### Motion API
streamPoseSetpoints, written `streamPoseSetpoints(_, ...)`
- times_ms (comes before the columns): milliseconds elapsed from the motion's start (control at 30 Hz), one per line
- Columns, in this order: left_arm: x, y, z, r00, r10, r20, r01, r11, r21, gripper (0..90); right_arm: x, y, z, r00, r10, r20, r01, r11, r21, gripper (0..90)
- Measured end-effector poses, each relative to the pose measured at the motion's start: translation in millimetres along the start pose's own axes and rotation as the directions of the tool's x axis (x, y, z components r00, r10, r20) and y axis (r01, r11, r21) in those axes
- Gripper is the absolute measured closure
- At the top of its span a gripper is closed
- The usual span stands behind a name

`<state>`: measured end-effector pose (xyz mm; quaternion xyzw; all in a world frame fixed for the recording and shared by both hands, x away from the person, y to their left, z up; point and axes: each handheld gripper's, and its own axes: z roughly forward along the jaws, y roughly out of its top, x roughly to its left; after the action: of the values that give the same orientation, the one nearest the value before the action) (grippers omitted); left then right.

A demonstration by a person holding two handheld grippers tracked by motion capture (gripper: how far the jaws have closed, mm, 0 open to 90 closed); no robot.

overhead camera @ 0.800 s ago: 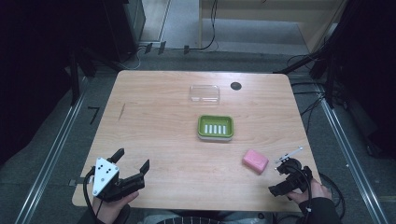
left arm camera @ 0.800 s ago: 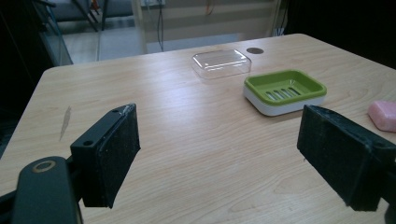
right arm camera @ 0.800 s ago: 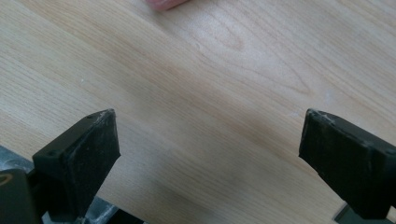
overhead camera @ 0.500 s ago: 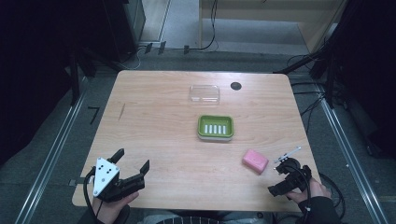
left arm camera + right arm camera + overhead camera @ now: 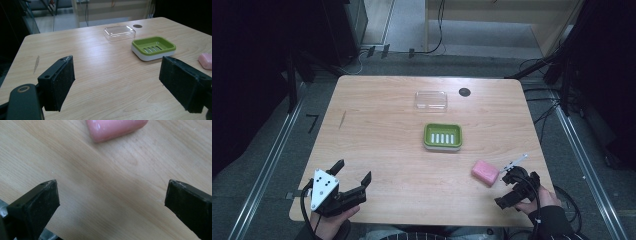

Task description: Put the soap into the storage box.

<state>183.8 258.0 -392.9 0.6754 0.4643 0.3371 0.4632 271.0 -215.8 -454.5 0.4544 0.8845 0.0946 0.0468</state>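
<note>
Though wide apart, both claws (image 5: 352,173) (image 5: 515,189) empty.

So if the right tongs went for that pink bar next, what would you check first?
1. Right tongs open: ok.
2. Pink soap bar free on the wooden table, nothing on it: ok.
3. Bar lined up between the jaws: not ok, it lies ahead, off to one side.
4. Green slotted soap dish empty: ok.
5. Clear plastic lid away from the dish: ok.
6. Left tongs open, holding nothing: ok.
</note>
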Motion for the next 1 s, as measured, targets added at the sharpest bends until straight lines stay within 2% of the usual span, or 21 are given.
streamPoseSetpoints(467,0.3,-0.8,-1.6,1.0000,0.001,-0.006,-0.001,1.0000,0.000,13.6,0.3,15.5,0.1,0.9985,-0.053,-0.018,0.052,0.9986,-0.006,0.0)
streamPoseSetpoints(567,1.4,-0.9,-2.2,1.0000,-0.003,-0.004,0.003,1.0000,0.001,13.6,-0.7,21.6,1.0,0.9964,-0.083,-0.021,0.082,0.9966,-0.007,0.0)
streamPoseSetpoints(633,0.5,-0.8,-1.6,1.0000,0.001,-0.005,-0.001,1.0000,0.002,13.6,0.4,26.2,0.9,0.9940,-0.102,-0.041,0.102,0.9948,-0.003,0.0)
streamPoseSetpoints(1000,-0.1,-0.4,-1.0,1.0000,0.006,-0.004,-0.006,1.0000,0.008,13.6,-3.7,39.5,0.2,0.9869,-0.152,-0.056,0.151,0.9884,-0.010,0.0)
